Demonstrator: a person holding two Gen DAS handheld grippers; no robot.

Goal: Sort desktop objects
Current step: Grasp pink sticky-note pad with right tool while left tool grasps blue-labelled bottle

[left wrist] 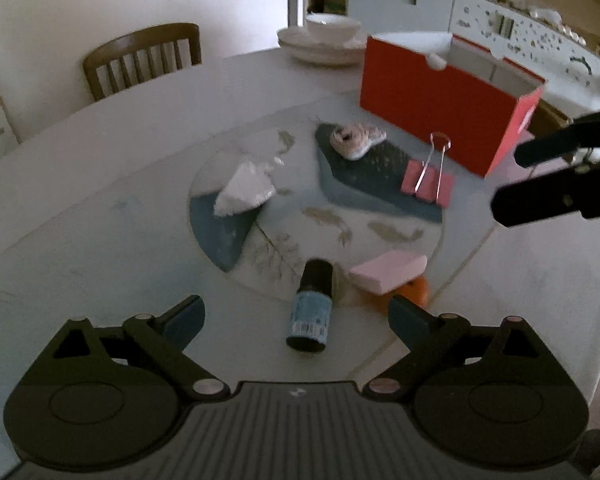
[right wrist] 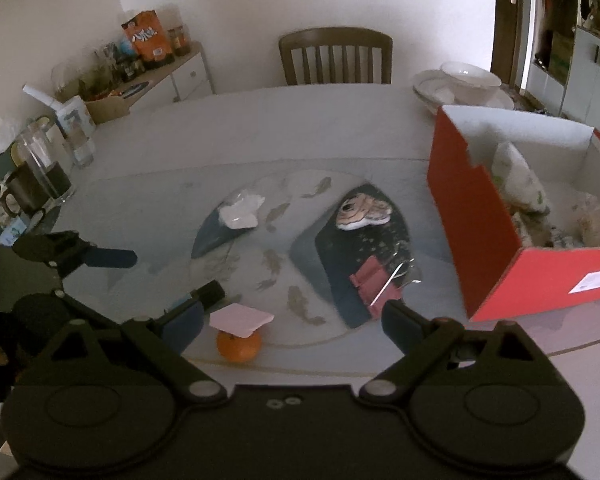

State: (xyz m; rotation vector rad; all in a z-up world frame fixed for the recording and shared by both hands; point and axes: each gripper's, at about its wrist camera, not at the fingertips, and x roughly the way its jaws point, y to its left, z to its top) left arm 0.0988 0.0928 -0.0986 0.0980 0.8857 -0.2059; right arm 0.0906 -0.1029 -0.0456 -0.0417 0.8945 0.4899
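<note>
Black tongs [left wrist: 296,316]; blue pads [left wrist: 184,320]; silver pivot screws

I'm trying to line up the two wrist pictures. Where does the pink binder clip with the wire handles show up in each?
Left wrist view: the pink binder clip with wire handles lies right of centre, on the dark patch of the mat, in front of the open red cardboard box.
Right wrist view: the clip sits low and right of centre, just above the right fingertip.
Shared landmark: the red box, right of the clip in the right wrist view.
</note>
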